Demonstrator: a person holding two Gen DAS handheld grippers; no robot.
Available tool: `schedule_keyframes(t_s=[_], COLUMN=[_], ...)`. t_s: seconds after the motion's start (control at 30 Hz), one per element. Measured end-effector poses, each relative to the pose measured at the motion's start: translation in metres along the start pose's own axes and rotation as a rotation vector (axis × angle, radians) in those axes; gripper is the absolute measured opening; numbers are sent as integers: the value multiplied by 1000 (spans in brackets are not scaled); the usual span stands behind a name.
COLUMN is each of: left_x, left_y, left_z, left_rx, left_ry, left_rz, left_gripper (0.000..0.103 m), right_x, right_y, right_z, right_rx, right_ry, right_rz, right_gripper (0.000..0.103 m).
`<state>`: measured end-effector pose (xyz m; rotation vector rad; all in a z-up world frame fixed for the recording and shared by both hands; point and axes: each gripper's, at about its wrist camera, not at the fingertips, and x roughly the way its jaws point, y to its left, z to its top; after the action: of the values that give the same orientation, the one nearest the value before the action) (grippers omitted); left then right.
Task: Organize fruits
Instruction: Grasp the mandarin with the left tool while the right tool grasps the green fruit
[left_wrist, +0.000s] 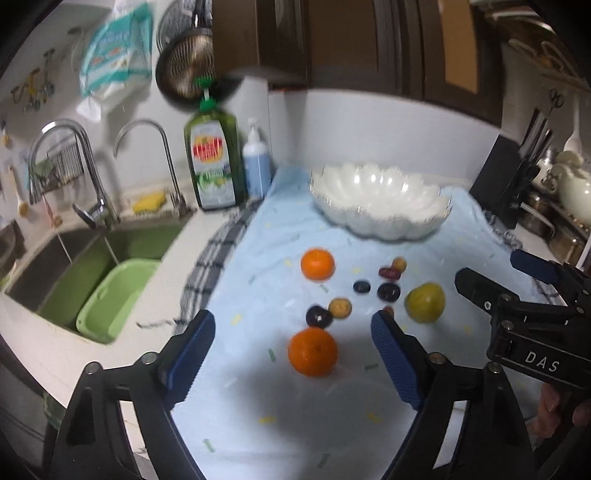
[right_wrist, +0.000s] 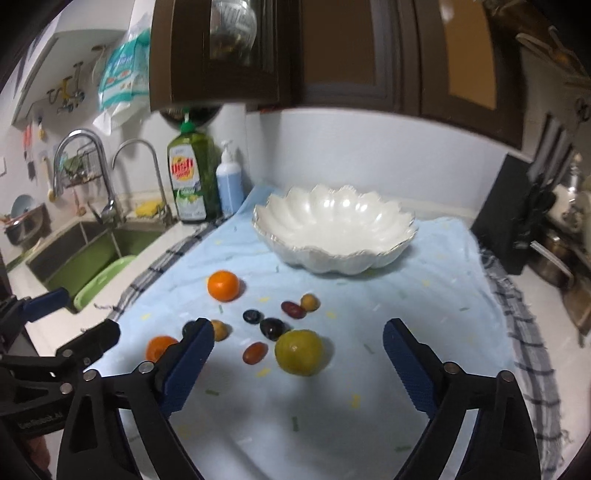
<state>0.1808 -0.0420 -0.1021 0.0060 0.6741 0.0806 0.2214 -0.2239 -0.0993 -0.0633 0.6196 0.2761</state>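
Nearest, the left tool stands with its jaws apart and nothing clamped; the near orange sits on the cloth between and just beyond its blue pads, not touched by them. The right tool is likewise spread wide and empty, with the yellow-green citrus lying in the gap ahead of its fingers, clear of both. Neither tool carries any fruit.

A little farther out, the small fruits lie scattered on the light blue cloth that covers the worktop: a reddish grape, a dark plum, a dark round grape, a yellowish small fruit, then a red one and another yellowish one touching it. To the left and farther still sits the second orange, on its own.

At the far end of the cloth stands the white scalloped bowl, and its inside shows no fruit.

By my judgement the task has barely begun: every fruit is still loose on the cloth, none has gone into the bowl, and all the picking and placing remains, most likely starting with the orange and the citrus nearest the tools.
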Motion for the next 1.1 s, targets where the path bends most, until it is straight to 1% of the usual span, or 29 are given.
schedule_keyframes(t_s=[0.07, 0.2, 0.27, 0.43, 0.57, 0.6, 0.67, 0.8, 0.9, 0.93, 1.0, 1.1], left_x=[13, 36, 48, 69, 82, 84, 86, 89, 90, 90, 89, 90], left_y=[-2, -6, -8, -15, -15, -14, -14, -14, -15, -15, -15, -13], left_z=[-3, -10, -15, -24, -29, -29, -29, -29, -29, -29, -28, -27], left_rx=[-1, -5, 4, 37, 32, 26, 16, 17, 15, 17, 23, 13], left_ry=[38, 98, 135, 167, 206, 207, 214, 218, 215, 214, 211, 213], left_rz=[6, 0, -15, -20, -29, -30, -36, -52, -51, -51, -53, -63], left_gripper=[82, 78, 73, 66, 59, 58, 52, 46, 46, 46, 46, 45], right_x=[14, 38, 50, 71, 84, 87, 90, 93, 95, 96, 97, 97], right_y=[-2, -10, -14, -16, -15, -15, -15, -15, -15, -15, -16, -13], right_z=[-3, -9, -14, -20, -26, -28, -30, -31, -32, -32, -32, -32], right_rx=[-3, 5, 19, 36, 25, 26, 36, 42, 41, 44, 49, 40], right_ry=[27, 74, 105, 147, 187, 195, 205, 219, 228, 233, 235, 229], right_rz=[11, 20, 28, 29, 39, 42, 48, 55, 56, 58, 68, 64], right_gripper=[92, 88, 85, 81, 74, 71, 69, 62, 56, 56, 50, 50])
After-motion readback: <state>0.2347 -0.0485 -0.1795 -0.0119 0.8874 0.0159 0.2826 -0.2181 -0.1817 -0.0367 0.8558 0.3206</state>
